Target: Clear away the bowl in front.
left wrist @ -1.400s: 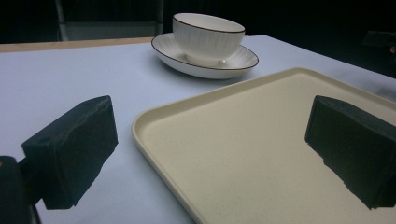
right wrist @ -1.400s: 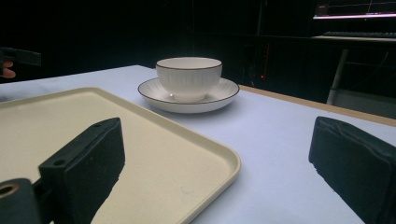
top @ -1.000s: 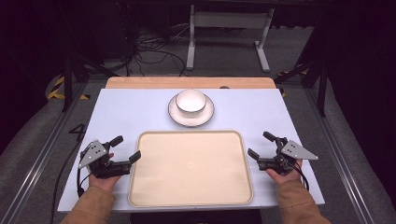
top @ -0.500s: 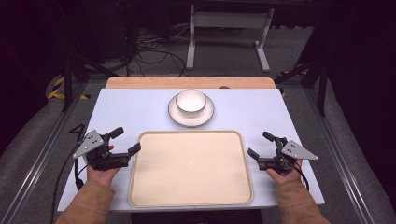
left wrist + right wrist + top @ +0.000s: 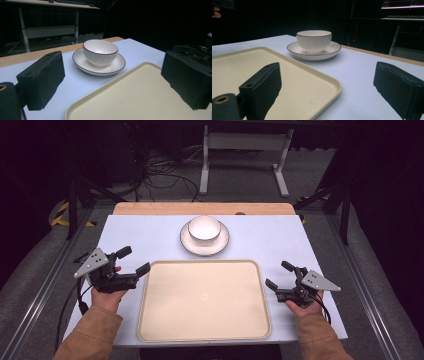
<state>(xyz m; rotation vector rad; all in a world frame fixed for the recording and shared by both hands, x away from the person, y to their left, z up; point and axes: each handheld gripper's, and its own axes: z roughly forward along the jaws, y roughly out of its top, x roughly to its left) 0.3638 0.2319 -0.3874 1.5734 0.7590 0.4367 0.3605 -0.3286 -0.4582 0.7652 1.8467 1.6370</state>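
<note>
Beige tray [image 5: 204,300] lies centre-bottom of high view on counter [image 5: 150,240]; left hand-held gripper [image 5: 134,260] just beside tray's left edge, right hand-held gripper [image 5: 279,274] just beside its right edge, both with jaws apart, empty; white bowl [image 5: 204,228] on saucer [image 5: 186,243] above tray

High view looks forward and down over the whole surface [image 5: 150,240]. Both gripper views sit low and close, facing inward across the tray [image 5: 140,97], sharing the bowl [image 5: 314,41] beyond.
</note>
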